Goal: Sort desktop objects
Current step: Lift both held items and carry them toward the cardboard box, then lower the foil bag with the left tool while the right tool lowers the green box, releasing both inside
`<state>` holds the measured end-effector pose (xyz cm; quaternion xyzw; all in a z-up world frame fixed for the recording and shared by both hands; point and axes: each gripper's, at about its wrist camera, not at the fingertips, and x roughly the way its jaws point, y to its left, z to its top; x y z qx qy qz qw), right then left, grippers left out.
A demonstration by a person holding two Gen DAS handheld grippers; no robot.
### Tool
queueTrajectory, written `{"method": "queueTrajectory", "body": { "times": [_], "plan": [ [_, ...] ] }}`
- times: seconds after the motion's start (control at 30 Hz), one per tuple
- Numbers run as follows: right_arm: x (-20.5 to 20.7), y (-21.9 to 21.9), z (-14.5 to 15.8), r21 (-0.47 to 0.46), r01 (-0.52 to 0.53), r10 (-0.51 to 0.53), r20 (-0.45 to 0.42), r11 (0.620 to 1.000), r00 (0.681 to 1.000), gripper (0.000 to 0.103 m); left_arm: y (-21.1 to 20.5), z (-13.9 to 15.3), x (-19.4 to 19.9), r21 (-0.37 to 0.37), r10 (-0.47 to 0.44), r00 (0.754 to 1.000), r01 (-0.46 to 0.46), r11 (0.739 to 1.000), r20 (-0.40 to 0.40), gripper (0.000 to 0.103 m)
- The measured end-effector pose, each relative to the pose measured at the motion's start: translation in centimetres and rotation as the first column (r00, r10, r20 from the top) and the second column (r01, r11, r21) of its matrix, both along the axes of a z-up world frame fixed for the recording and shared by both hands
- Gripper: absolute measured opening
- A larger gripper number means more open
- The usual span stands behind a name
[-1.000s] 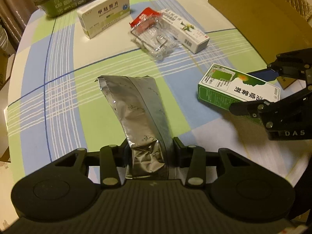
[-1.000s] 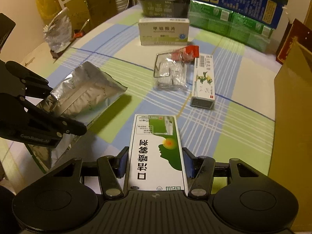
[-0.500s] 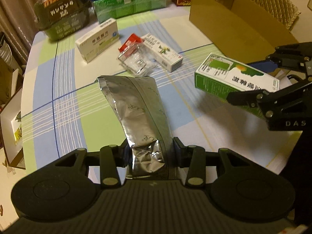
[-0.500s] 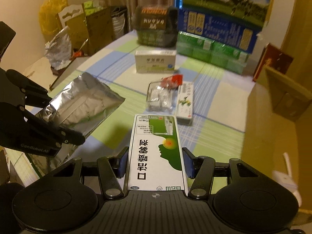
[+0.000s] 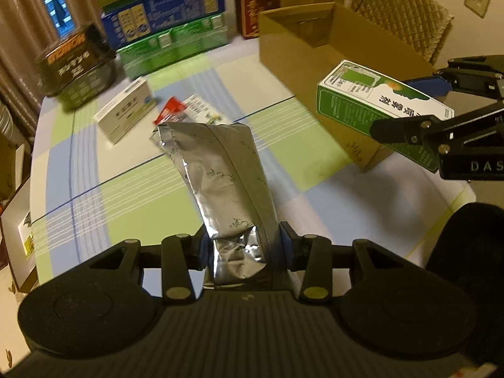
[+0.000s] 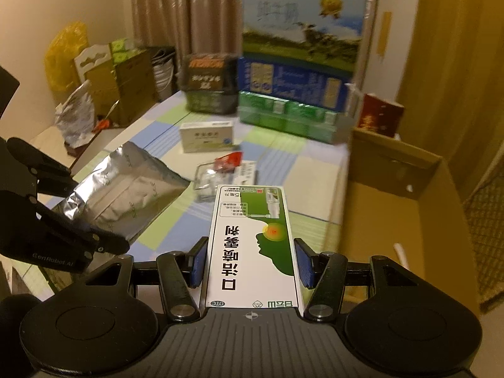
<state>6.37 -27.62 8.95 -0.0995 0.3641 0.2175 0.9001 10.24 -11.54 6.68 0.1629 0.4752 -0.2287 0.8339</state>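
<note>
Now the left gripper clamps a crinkled silver foil pouch; the right gripper clamps a green-and-white medicine box, seemingly beside the open brown cardboard box.

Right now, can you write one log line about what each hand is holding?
left gripper: shut on foil pouch | right gripper: shut on green-and-white box | both lifted | cardboard box: open
</note>
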Motion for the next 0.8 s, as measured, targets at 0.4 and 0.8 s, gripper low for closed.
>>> {"method": "queueTrajectory", "body": {
  "times": [0.4, 0.8],
  "plan": [
    [-1.2, -7.9, 1.7, 0.019, 0.123, -0.124, 0.025, 0.992, 0.992, 0.053, -7.3, 1.7, -1.6, -0.029, -0.116, 0.993, 0.116, 0.993, 0.024, 0.038],
    [-1.0, -14.8, 2.4, 0.025, 0.235, -0.235, 0.032, 0.972, 0.971, 0.053, -14.3, 2.7, -1.3, -0.064, -0.205, 0.978, 0.208, 0.976, 0.042, 0.038]
  ]
}}
